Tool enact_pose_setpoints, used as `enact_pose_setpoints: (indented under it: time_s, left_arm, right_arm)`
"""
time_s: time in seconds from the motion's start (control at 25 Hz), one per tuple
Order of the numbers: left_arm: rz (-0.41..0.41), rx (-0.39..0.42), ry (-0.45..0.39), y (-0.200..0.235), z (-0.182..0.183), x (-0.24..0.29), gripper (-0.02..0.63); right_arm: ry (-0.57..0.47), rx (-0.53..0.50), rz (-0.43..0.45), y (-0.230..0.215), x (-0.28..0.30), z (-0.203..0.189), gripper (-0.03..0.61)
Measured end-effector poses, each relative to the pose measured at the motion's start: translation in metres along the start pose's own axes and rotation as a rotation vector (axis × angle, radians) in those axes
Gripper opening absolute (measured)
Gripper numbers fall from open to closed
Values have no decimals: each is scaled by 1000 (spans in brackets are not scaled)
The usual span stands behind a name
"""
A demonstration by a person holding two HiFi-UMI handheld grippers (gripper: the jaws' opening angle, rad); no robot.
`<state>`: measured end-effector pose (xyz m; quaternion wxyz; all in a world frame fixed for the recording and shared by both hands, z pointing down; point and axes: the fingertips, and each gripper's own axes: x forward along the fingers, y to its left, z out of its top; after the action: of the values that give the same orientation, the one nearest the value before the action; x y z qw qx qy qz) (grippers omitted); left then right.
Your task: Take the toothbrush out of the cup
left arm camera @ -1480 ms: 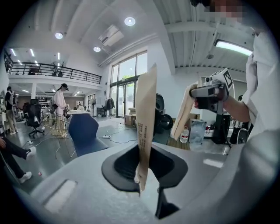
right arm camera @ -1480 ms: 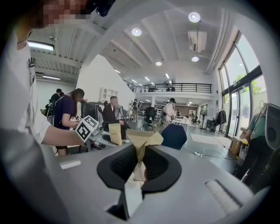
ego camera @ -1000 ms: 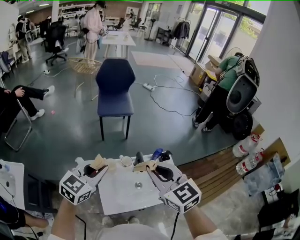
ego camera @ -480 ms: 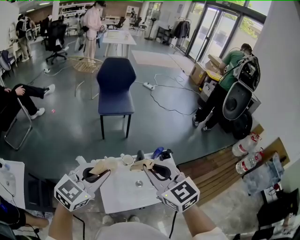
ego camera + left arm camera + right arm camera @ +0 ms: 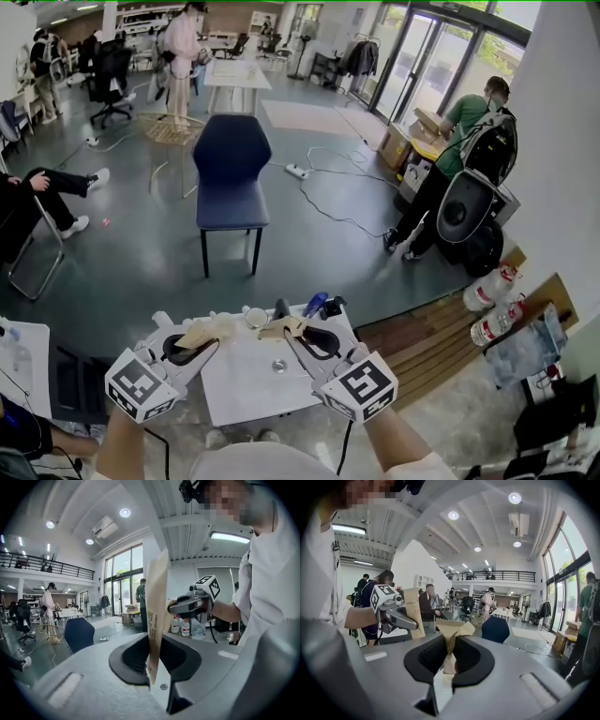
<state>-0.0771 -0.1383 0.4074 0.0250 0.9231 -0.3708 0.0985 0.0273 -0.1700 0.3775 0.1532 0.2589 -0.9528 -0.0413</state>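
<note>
Brown printed card (image 5: 157, 616), flat and stiff, is pinched in the left claw (image 5: 212, 343). The right claw (image 5: 292, 336) is clamped on crumpled paper (image 5: 452, 631). The small round cup (image 5: 254, 319) stands at 12 o'clock on the white counter (image 5: 244, 389). I cannot make out the toothbrush. Reaching it would likely need a free claw.

Open-plan lab/office hall, not a home: grey floor (image 5: 141, 262), tall glass doors (image 5: 412, 66), railed mezzanine (image 5: 494, 576), ceiling spotlights (image 5: 514, 498), work table (image 5: 236, 75) and wheeled office chair (image 5: 112, 80) at the back, blue chair (image 5: 230, 169) mid-floor, power strip (image 5: 298, 173) with loose cables, cardboard boxes (image 5: 412, 141) by the doors.
</note>
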Motion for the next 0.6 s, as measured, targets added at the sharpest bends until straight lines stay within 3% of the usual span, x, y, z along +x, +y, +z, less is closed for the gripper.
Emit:
enact_pose_setpoints:
  time_s: [0.6]
  left_arm:
    - [-16, 4, 3, -1, 2, 2, 54]
  right_arm:
    - [3, 1, -20, 0, -4, 1, 28]
